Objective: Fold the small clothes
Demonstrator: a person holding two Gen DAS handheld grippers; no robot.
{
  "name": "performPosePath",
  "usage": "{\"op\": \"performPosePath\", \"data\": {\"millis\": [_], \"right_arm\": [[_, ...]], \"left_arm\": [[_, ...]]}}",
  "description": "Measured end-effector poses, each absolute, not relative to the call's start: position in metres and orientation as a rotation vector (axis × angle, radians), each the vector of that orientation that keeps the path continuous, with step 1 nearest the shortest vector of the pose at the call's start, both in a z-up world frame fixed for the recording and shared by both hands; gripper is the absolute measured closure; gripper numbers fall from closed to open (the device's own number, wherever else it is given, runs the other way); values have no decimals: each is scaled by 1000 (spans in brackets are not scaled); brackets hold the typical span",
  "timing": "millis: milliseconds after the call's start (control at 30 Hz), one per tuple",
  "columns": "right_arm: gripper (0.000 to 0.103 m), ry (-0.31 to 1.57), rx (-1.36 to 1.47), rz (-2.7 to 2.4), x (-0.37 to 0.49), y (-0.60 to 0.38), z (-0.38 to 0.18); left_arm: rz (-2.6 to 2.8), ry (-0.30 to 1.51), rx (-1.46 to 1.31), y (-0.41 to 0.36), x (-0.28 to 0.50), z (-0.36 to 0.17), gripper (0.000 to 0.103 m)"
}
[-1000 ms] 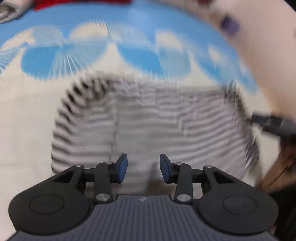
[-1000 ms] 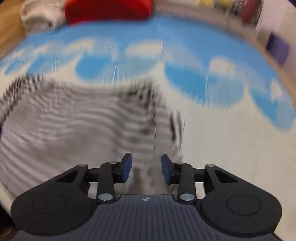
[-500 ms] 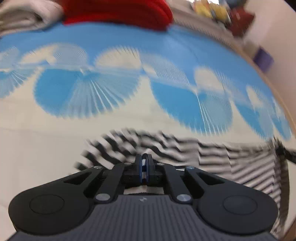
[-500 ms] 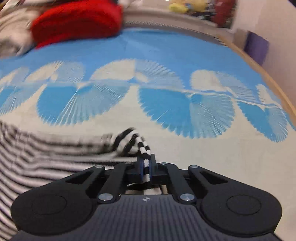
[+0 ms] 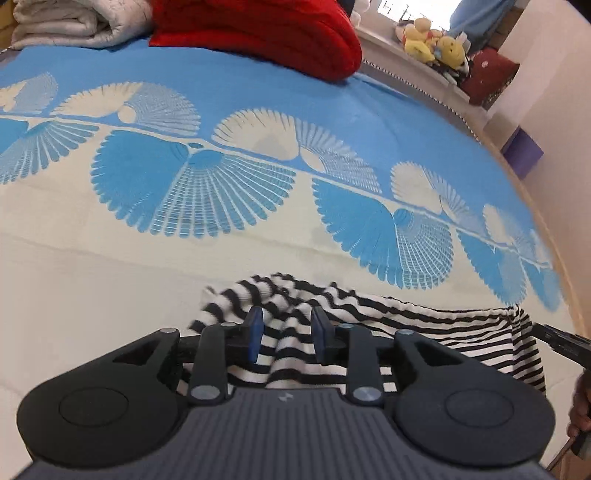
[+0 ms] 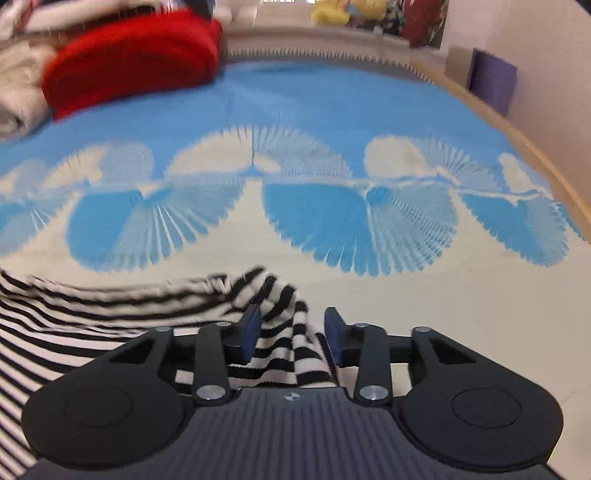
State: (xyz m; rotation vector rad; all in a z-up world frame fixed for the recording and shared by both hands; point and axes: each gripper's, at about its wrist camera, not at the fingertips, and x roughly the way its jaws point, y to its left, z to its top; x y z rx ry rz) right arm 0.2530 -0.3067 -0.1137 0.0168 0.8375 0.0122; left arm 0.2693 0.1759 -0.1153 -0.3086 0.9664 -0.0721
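Figure. Both wrist views over a bed covered with a blue-and-cream fan-patterned bedspread point(image 5: 258, 236). The task's thing, a black-and-white striped garment point(image 5: 424, 325), lies on the cream part of the bedspread at its near edge, on the side away from the red folded blanket point(image 5: 266, 33). Its long axis runs crosswise between the two tools, with one bunched end at each: the end toward the rolled white quilt point(image 5: 62, 22) sits at the left gripper point(image 5: 286, 334), and the opposite end, seen in the right wrist view as striped garment point(image 6: 110, 321), sits at the right gripper point(image 6: 291, 332). Each hand is thus the nearer one to its own corner.

Tool state: the jaws of both grippers have just been opening. Each pair of blue pads now stands moderately apart, a fold of striped cloth lying loose in the gap; the pads do not appear to press on it, though the right pair is slightly blurred. The cloth seems released rather than gripped, suggesting that a fold has been laid down and the next hold must be taken afresh.
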Motion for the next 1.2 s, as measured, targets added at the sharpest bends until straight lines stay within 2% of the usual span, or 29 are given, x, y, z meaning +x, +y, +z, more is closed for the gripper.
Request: {"op": "performPosePath", "data": {"millis": [67, 200, 300, 433, 500, 600, 633, 700, 767, 833, 900, 1000, 1200], "right_arm": [[54, 845, 31, 71, 240, -316, -105], [51, 1032, -27, 220, 221, -322, -123], [51, 1184, -200, 174, 211, -325, -153], [51, 1152, -141, 201, 199, -340, -135], [51, 1184, -147, 216, 194, -342, -139], [49, 1266, -298, 210, 182, -333, -160], [42, 1249, -324, 196, 180, -331, -159], [42, 1252, -300, 163, 181, -329, -151], [47, 1198, -299, 119, 176, -326, -134], [46, 1076, -293, 91, 163, -319, -104], [45, 948, -210, 97, 144, -316, -71], [43, 810, -74, 114, 115, -316, -40], [43, 697, 39, 115, 69, -313, -29]], "left_arm": [[-37, 997, -297, 181, 269, -118, 73], [131, 1198, -183, 187, 278, -158, 72], [158, 1173, -213, 191, 273, -149, 73], [2, 1089, -196, 173, 251, -113, 71], [-93, 1132, -190, 164, 242, -114, 70], [-177, 1253, -126, 151, 233, -136, 65], [-160, 1285, -61, 147, 229, -146, 66], [-123, 1292, 62, 141, 222, -154, 65], [-104, 1252, 67, 139, 215, -139, 64], [-87, 1170, 64, 136, 202, -114, 51], [-48, 1081, 73, 131, 188, -88, 43], [4, 967, 83, 119, 161, -55, 41], [57, 891, 48, 95, 103, -24, 41]]}}
